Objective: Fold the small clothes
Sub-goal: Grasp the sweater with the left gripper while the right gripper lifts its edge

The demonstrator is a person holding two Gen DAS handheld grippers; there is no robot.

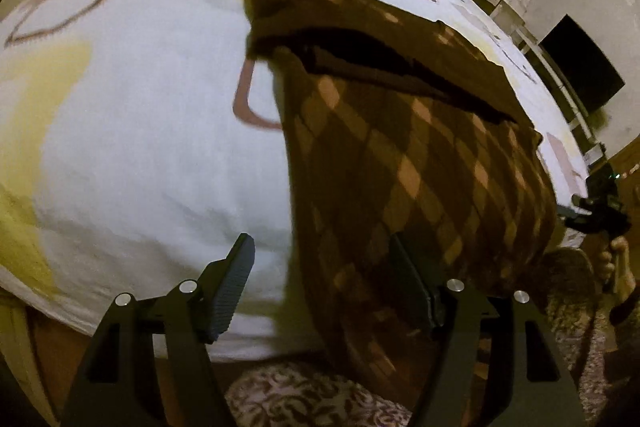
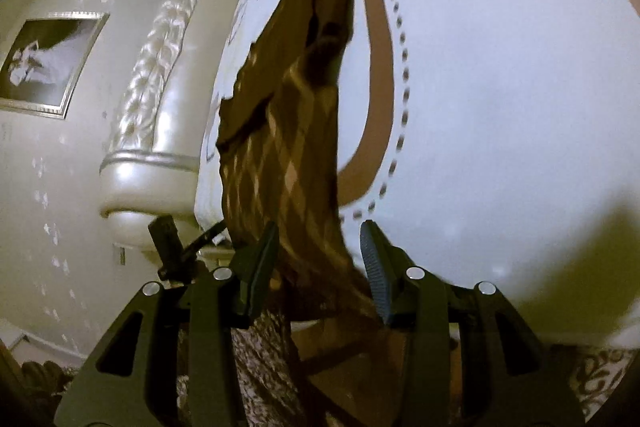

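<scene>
One brown checked garment (image 1: 400,147) is lying on white bedcover (image 1: 140,147), near edge hanging over. Looking soft, light, floppy. Both grippers, left (image 1: 320,291) and right (image 2: 320,259), are standing spread, cloth between fingers, not pinched. Best hold: hanging hem corners.

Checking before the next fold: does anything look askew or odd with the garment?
Yes. The brown checked garment lies crooked on the bed, its near end hanging off the edge toward the floor, and its far end bunched into a lump rather than spread flat.

A framed picture (image 2: 46,61) hangs beside the pearly headboard (image 2: 160,87).
</scene>
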